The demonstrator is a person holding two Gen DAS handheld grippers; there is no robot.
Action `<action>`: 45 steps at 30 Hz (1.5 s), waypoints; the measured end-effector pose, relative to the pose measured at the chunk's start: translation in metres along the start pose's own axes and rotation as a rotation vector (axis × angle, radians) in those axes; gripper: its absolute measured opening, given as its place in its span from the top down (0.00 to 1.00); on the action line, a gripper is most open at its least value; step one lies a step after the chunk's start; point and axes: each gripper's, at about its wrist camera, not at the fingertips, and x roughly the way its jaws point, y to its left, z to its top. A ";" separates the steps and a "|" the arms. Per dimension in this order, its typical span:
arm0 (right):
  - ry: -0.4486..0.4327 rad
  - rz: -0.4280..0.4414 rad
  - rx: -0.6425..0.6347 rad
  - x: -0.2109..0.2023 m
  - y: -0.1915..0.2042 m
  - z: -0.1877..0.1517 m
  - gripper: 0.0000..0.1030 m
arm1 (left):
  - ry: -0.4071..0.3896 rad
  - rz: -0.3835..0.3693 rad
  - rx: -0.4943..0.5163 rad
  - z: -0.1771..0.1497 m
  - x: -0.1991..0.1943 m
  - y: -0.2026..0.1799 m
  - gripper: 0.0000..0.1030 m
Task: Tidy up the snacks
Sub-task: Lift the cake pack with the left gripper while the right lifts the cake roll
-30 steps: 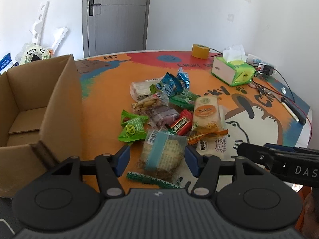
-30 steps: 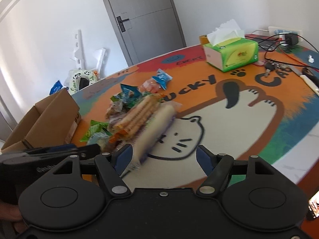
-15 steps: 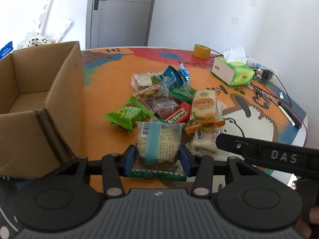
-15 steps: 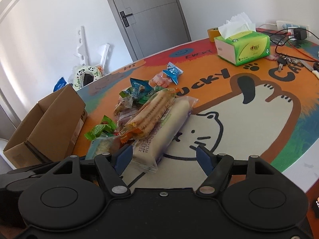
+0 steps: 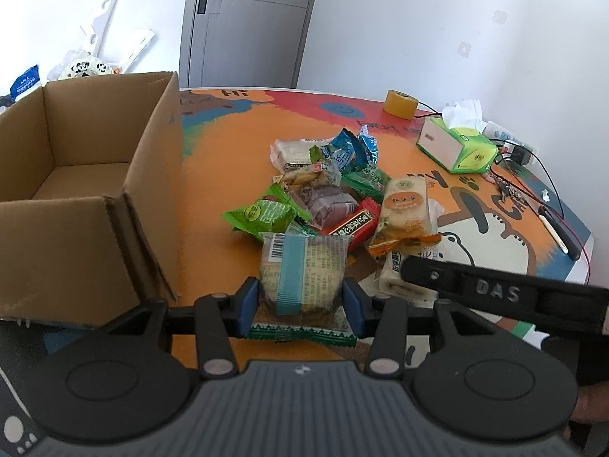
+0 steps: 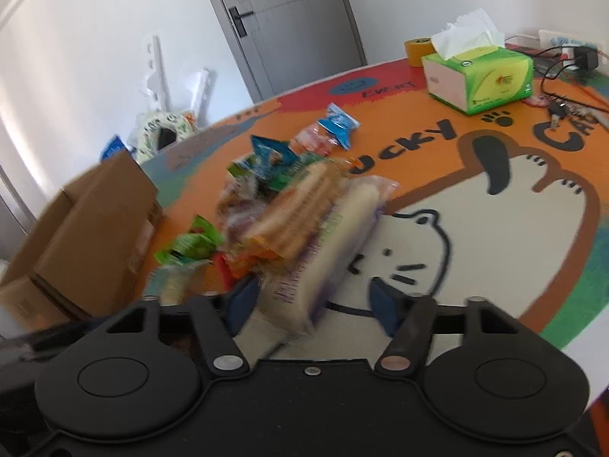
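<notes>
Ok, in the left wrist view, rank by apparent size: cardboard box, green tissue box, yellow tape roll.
1. cardboard box, by far the largest, though also nearest the camera.
2. green tissue box.
3. yellow tape roll, smallest, and farthest away.

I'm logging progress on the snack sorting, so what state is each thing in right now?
Cardboard box: open on top, nothing visible inside.
Clear packet with blue band: clamped between the pads.
Left hand-held gripper: shut on that packet.
Long white packet: lying on the table, between the open jaws.
Right hand-held gripper: jaws just closing, right pad clear of the packet.
Snack pile: heaped on the table.
Tissue box: tissue sticking out.
Door: shut.
</notes>
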 end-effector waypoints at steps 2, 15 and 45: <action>-0.005 -0.010 0.003 -0.005 -0.006 -0.002 0.46 | -0.006 -0.001 0.003 0.001 0.000 -0.002 0.55; -0.059 -0.088 0.040 -0.030 -0.038 0.002 0.53 | -0.015 -0.012 0.006 -0.002 -0.003 -0.009 0.55; -0.061 0.011 -0.095 -0.005 -0.050 0.003 0.64 | 0.033 0.153 0.093 0.005 0.035 -0.034 0.50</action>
